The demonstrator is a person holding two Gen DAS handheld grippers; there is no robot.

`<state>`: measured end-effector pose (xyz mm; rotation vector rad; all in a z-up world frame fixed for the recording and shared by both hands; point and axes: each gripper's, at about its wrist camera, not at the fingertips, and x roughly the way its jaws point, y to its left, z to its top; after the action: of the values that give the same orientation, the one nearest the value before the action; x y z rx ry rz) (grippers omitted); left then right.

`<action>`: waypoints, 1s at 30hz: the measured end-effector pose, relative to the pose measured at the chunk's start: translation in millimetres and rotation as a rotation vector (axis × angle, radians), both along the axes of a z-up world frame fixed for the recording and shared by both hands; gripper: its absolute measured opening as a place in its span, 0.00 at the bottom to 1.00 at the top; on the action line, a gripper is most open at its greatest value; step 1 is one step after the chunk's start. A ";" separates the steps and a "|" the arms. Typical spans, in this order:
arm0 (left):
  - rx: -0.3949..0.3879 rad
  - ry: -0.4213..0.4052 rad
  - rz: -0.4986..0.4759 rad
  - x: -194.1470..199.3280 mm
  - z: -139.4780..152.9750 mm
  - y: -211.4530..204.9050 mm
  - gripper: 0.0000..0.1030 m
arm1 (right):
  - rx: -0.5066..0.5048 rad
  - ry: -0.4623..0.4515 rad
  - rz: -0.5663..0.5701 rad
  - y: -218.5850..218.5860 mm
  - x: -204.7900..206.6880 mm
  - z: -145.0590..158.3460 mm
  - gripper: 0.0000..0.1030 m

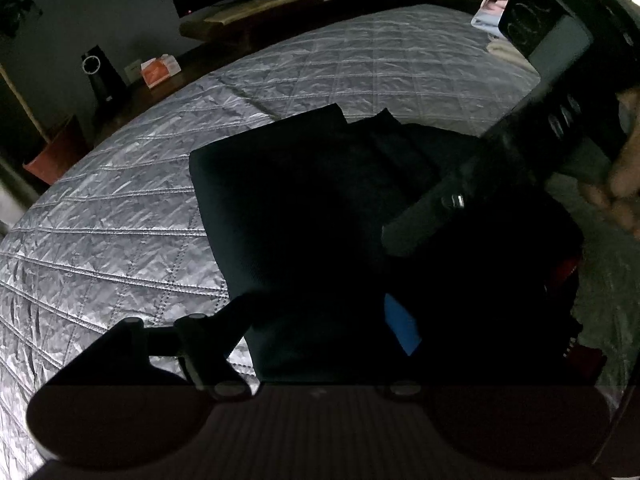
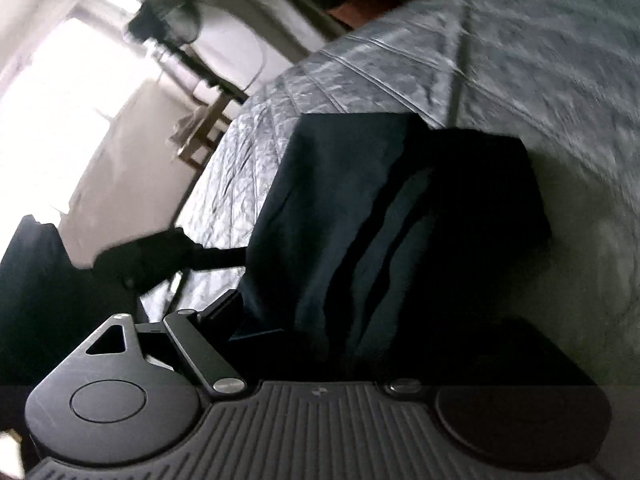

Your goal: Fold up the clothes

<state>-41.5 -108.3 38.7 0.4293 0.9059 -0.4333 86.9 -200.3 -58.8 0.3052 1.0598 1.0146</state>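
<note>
So up close in the left wrist view, the left gripper (image 1: 320, 320) is right down over the dark garment (image 1: 300, 208), and the near edge of the cloth runs in between its fingers, though it's so dark there I honestly can't tell how far apart the jaws are or whether they're pinching anything. Same deal in the right wrist view: the right gripper (image 2: 316, 320) has the dark garment (image 2: 360, 208) bunched up right at its fingers, with folds of fabric rising straight out of the gap, but the right finger is lost in shadow, so I can't say if it's clamped or just sitting there. There's a small blue patch (image 1: 402, 326) and a bit of red (image 1: 566, 274) poking out near the garment's close end on the left camera. The garment itself lies on the gray quilted bedspread (image 1: 120, 220), looks partly folded into a rough block with layered edges toward the far side. The other gripper's body cuts in from the upper right, held by a hand (image 1: 626, 184) that's blurry. Further back there's a stack of pale folded laundry (image 1: 494, 10) at the bed's far edge, an orange box (image 1: 160, 70) off the bed, and in the right view a standing fan (image 2: 164, 6) by a bright window (image 2: 52, 92).
</note>
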 end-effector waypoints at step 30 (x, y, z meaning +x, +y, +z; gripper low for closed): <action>-0.194 -0.119 0.106 8.8 48.8 28.2 0.66 | 0.468 0.287 -0.554 -84.0 -42.5 -14.1 0.12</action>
<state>-32.7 -80.1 87.6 0.2264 0.7596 -0.3903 44.4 -284.2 -72.9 1.0903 0.9018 0.7111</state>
